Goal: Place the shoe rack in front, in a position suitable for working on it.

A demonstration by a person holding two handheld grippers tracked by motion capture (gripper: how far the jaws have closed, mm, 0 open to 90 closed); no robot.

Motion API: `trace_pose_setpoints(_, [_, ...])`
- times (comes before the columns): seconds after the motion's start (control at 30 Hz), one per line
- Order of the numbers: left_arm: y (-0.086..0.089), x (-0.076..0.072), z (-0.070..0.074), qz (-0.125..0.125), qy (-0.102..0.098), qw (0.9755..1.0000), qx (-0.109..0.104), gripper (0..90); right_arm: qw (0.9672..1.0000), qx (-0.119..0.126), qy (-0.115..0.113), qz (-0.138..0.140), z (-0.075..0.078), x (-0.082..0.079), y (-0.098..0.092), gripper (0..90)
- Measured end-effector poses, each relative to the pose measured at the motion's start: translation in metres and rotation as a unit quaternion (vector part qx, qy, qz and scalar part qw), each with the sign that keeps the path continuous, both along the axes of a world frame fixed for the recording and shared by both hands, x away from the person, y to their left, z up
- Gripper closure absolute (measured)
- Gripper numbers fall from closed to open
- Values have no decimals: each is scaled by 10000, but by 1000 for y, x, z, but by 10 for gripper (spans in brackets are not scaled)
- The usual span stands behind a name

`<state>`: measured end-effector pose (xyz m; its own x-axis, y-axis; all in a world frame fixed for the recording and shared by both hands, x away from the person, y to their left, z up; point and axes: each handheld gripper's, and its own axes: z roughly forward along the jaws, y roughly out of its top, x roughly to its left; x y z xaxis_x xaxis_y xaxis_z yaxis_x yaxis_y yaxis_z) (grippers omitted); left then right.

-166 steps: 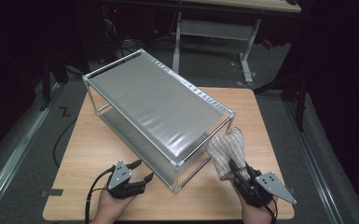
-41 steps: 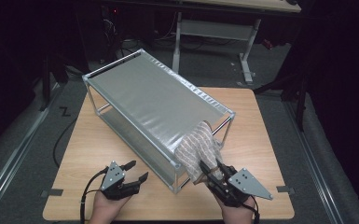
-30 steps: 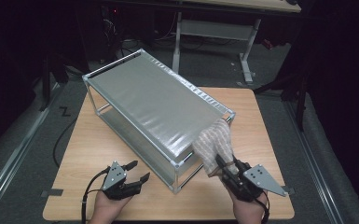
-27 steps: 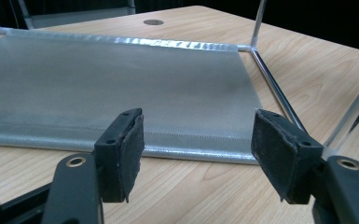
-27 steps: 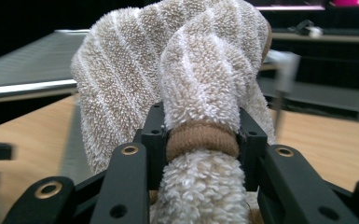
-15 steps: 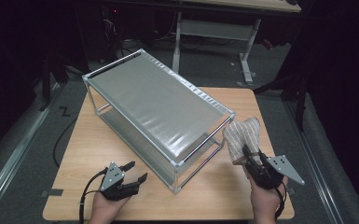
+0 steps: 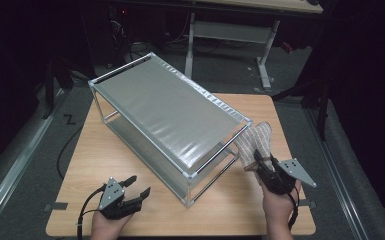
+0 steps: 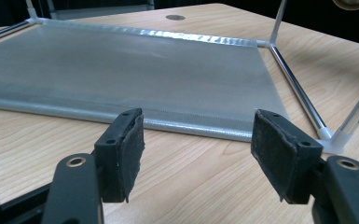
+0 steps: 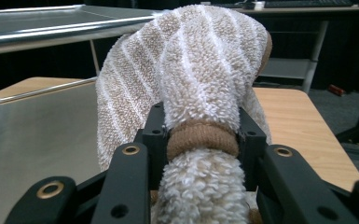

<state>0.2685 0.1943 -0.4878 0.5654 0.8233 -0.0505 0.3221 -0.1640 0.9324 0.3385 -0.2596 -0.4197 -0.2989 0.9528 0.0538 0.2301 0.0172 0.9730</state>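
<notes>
1. The right gripper [image 7: 265, 167] pinches a striped fluffy sock [image 7: 256, 144] near the table's [image 7: 145, 220] right edge, beside the shelf rack [image 7: 170, 112].
2. The left gripper [image 7: 136, 186] rests spread, empty, at the table's front-left.

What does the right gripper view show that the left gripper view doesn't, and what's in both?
Right gripper view alone: the right tool shut on a fluffy beige sock with white stripes, pinched near its plain tan band, the sock flopping over toward the rack.

Left gripper view alone: the left tool with its jaws wide apart and nothing between them, facing the rack's lower shelf.

Both: the metal-framed rack with silver shelves and the wooden table.
</notes>
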Motion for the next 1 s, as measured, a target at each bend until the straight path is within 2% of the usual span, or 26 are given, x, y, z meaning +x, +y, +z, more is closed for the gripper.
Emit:
trace_pose_setpoints(0.23, [3, -1, 0, 40, -3, 10000, -31, 349, 9998, -34, -75, 189, 3, -2, 12, 653])
trace_pose_setpoints(0.5, [-1, 3, 2, -40, -41, 10000, -7, 349, 9992, -106, -108, 382, 4, -12, 22, 653])
trace_pose_setpoints(0.83, [-11, 14, 2, -201, -53, 9998, -47, 348, 9970, -171, -193, 733, 6, -34, 40, 652])
trace_pose_setpoints(1.0, [-16, 20, 4, -282, -61, 9996, -80, 347, 9949, -188, -232, 962, 9, -50, 52, 651])
